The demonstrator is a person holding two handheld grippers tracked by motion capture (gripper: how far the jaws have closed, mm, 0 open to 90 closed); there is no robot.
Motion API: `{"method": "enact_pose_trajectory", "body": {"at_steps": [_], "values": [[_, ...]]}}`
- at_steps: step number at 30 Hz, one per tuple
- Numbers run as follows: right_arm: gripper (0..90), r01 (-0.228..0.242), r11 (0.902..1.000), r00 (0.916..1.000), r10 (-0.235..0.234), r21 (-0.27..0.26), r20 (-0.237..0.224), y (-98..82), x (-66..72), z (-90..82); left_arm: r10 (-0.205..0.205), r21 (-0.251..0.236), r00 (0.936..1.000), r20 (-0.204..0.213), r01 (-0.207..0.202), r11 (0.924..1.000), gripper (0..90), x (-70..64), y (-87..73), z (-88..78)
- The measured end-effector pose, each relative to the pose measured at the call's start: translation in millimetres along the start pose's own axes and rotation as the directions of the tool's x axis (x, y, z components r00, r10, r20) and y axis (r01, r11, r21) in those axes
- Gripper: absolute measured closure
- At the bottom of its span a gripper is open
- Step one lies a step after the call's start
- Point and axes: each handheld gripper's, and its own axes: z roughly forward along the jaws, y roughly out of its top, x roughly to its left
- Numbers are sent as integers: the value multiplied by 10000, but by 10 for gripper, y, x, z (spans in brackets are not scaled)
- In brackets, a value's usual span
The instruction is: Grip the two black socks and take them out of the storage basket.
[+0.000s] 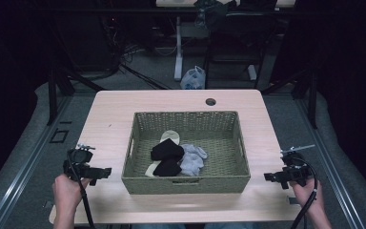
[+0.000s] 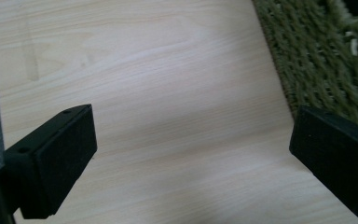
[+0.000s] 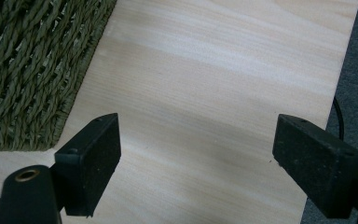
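A green woven basket [image 1: 186,184] stands in the middle of the wooden table [image 1: 109,109]. Inside it lie black socks [image 1: 167,151], a grey sock [image 1: 193,160] and a beige sock [image 1: 169,135], bunched at the front left. My left gripper [image 1: 106,172] hovers left of the basket, held by a hand, and points toward it. In the left gripper view its jaws [image 2: 191,154] stand wide open over bare wood, with the basket wall [image 2: 317,60] at the upper right. My right gripper [image 1: 268,177] is right of the basket, open [image 3: 196,154] over bare wood, the basket corner [image 3: 28,60] at its left.
A round cable hole [image 1: 210,101] sits at the table's far edge. On the floor behind the table are a white plastic bag [image 1: 193,78] and desk legs [image 1: 177,52]. Grey floor [image 3: 354,70] borders the table's right edge.
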Motion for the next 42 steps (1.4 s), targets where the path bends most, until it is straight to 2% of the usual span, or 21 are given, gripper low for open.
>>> {"method": "enact_pose_trajectory", "body": {"at_steps": [5, 9, 12, 13, 14, 15, 16, 18, 20, 22, 23, 26, 27, 30, 31, 33, 34, 35, 36, 37, 42], "values": [[149, -92, 10000, 9999, 92, -20, 57, -20, -22, -8, 220, 24, 9998, -5, -220, 9998, 4, -86, 57, -56], [148, -189, 9998, 9998, 189, -40, 68, -28, -30, -15, 395, -239, 9992, -81, -397, 9989, 4, -127, 119, -162], [149, -131, 9999, 9999, 131, 56, 87, -29, -44, -15, 476, -594, 9987, -177, -486, 9971, 18, -145, 174, -276], [149, -90, 9999, 9998, 88, 119, 152, -31, -46, -11, 646, -943, 9979, -36, -646, 9934, 25, -178, 209, -351], [149, -91, 9999, 9999, 89, 134, 148, -30, -46, -11, 646, -943, 9979, -36, -646, 9934, 26, -178, 209, -351], [149, -88, 9999, 9999, 87, 136, 140, -30, -46, -10, 998, -1096, 9948, 190, -972, 9892, 25, -240, 255, -410], [148, -91, 9999, 9998, 89, 137, 154, -30, -46, -11, 1194, -1160, 9927, 196, -1163, 9864, 24, -278, 280, -437], [149, -92, 9999, 9999, 90, 139, 146, -31, -47, -10, 1359, -1213, 9905, 218, -1323, 9838, 23, -312, 305, -462], [149, -93, 9998, 9998, 90, 166, 191, -32, -48, -5, 1690, -1315, 9847, 415, -1623, 9779, 21, -405, 379, -510], [149, -94, 9998, 9997, 91, 152, 215, -33, -49, -6, 1732, -1335, 9837, 484, -1654, 9771, 24, -434, 404, -520], [149, -265, 9996, 9995, 265, 1, 165, -36, -44, -6, 1789, -1355, 9805, 815, -1670, 9766, 27, -478, 458, -536], [149, -260, 9997, 9994, 259, 29, 213, -37, -49, -5, 1929, -1333, 9778, 823, -1810, 9744, 27, -532, 521, -545], [149, -228, 9997, 9996, 227, 69, 153, -34, -48, -5, 2121, -1290, 9731, 901, -1998, 9713, 25, -582, 592, -558], [149, -240, 9997, 9995, 241, -49, 192, -41, -44, 5, 2305, -1321, 9692, 868, -2182, 9669, 26, -642, 667, -564], [149, -134, 9999, 9997, 132, 106, 191, -35, -46, -5, 2495, -1284, 9639, 933, -2368, 9630, 27, -706, 745, -562], [149, -232, 9997, 9994, 233, -11, 250, -40, -42, 0, 2622, -1295, 9589, 1082, -2479, 9601, 26, -767, 820, -545], [149, -232, 9997, 9994, 233, -11, 250, -40, -42, 0, 2622, -1295, 9589, 1082, -2479, 9601, 25, -767, 820, -545], [149, -215, 9998, 9995, 214, 61, 212, -36, -44, -6, 2771, -1137, 9536, 1176, -2643, 9577, 25, -821, 896, -515], [149, -215, 9998, 9995, 214, 61, 212, -36, -44, -6, 2771, -1137, 9536, 1176, -2643, 9577, 25, -821, 896, -515], [148, -149, 9999, 9996, 147, 86, 241, -36, -45, -8, 2887, -1056, 9490, 1264, -2765, 9552, 27, -868, 961, -476], [149, -108, 9998, 9997, 105, 149, 200, -34, -40, -3, 2987, -904, 9422, 1520, -2877, 9534, 41, -961, 1062, -386]]}}
